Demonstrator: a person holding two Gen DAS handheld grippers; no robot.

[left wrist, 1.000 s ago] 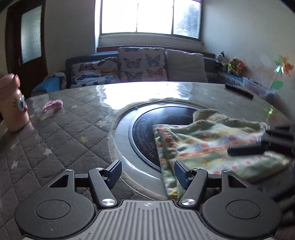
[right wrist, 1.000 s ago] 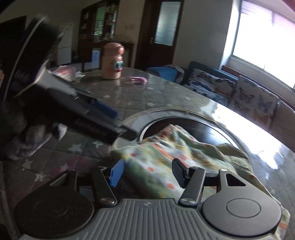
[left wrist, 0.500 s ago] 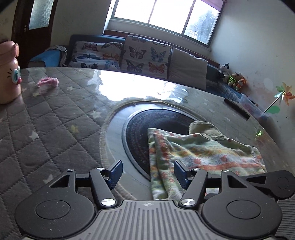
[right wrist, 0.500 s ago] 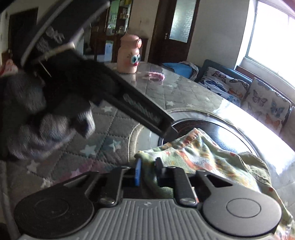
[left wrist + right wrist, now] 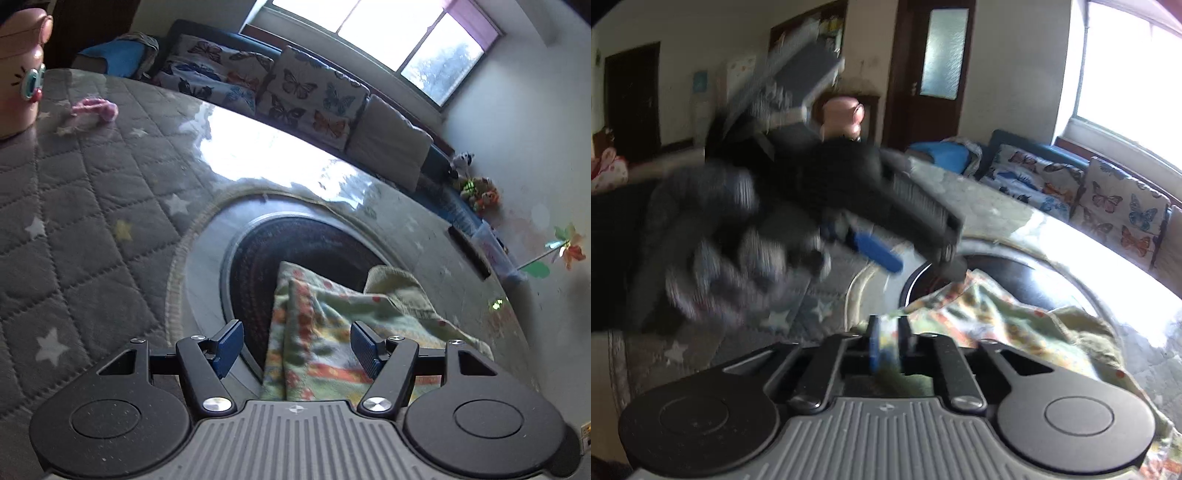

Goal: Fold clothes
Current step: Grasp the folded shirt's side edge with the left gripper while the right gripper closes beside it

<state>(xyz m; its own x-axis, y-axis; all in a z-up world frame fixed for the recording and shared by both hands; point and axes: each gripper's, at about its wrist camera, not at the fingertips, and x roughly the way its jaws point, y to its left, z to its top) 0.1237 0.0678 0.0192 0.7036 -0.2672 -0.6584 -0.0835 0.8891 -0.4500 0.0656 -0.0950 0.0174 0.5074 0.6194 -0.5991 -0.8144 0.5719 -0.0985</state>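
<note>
Since half a second ago the right tongs [image 5: 885,345] have risen with the corner of the cloth [image 5: 332,339] that they pinched, and the left wrist camera has tilted, so the window now stands slanted in its picture. The right tongs are closed on the near edge of the cloth [image 5: 990,325]; only a thin piece of fabric shows between the blue pads. The cloth is light green with orange and red dots, and it is folded over itself. It lies partly on the dark round plate [image 5: 295,251] in the middle of the bench [image 5: 92,229], and its far part is spread over the pale ring around the plate.

The left tongs [image 5: 295,345] are open wide and hold nothing. The left edge of the cloth lies between their two blue pads, nearer to the right pad. In the right wrist picture the left tongs [image 5: 882,254] appear blurred, held by a gloved hand [image 5: 731,243] over the grey quilted cover, near the tip of the cloth.

On the far side of the bench stand a pink bottle [image 5: 18,70] with a cartoon face and a small pink thing [image 5: 96,109] just beside it. Behind the bench there is a sofa [image 5: 295,92] with butterfly cushions under the window [image 5: 388,40].
</note>
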